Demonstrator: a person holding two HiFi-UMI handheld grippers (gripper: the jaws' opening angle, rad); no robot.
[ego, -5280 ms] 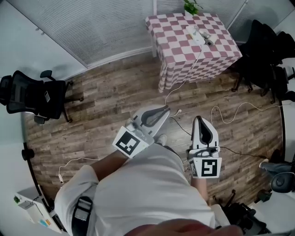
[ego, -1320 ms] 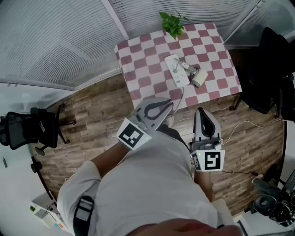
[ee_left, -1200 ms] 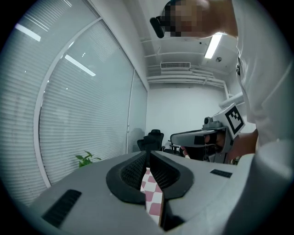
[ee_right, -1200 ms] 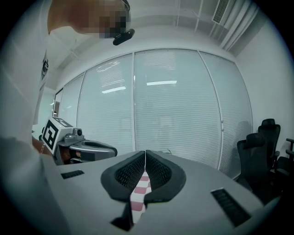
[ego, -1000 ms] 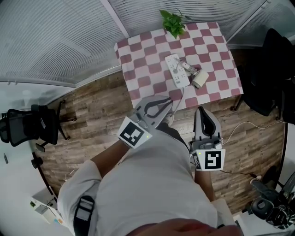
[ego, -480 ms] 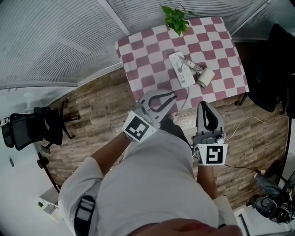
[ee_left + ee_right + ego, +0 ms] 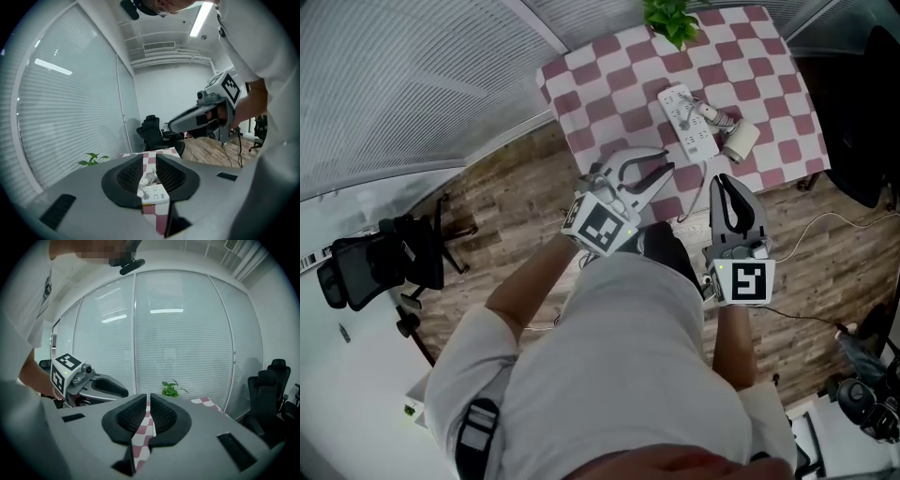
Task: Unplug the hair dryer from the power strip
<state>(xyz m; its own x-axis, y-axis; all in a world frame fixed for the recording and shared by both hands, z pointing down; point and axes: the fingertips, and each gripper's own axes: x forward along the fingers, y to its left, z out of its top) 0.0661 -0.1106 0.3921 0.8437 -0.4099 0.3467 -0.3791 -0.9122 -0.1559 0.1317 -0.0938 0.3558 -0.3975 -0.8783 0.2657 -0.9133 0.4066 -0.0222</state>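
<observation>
While I steer both tools from back here, the left gripper (image 7: 150,161) shows its ribbed black pads a narrow slit apart. They have just eased open a touch, and nothing sits between them. Through that slit I see the white power strip (image 7: 153,193) lying well beyond the tips, with the hair dryer (image 7: 149,177) behind it.

The right gripper (image 7: 148,397) has its pads pressed together and pinches nothing; only a sliver of checked cloth shows past them. In the head view the left gripper (image 7: 670,164) hangs over the near edge of the table (image 7: 600,84), angled toward the strip. The right gripper (image 7: 724,180) points at the same edge from just short of it, closer to the near right corner. The two are near each other but apart.

On the pink-and-white checked cloth the power strip (image 7: 690,122) lies right of the middle, running from the far side toward the near edge. The hair dryer (image 7: 733,136), cream with a grey ribbed part, lies right against the strip's right side. I cannot tell which socket its plug sits in.

A potted plant (image 7: 673,17) stands at the far edge, beyond the strip. Off the table's left, white blinds (image 7: 412,84) cover the windows. A black office chair (image 7: 375,272) stands on the wooden floor (image 7: 506,187), well away from everything else.
</observation>
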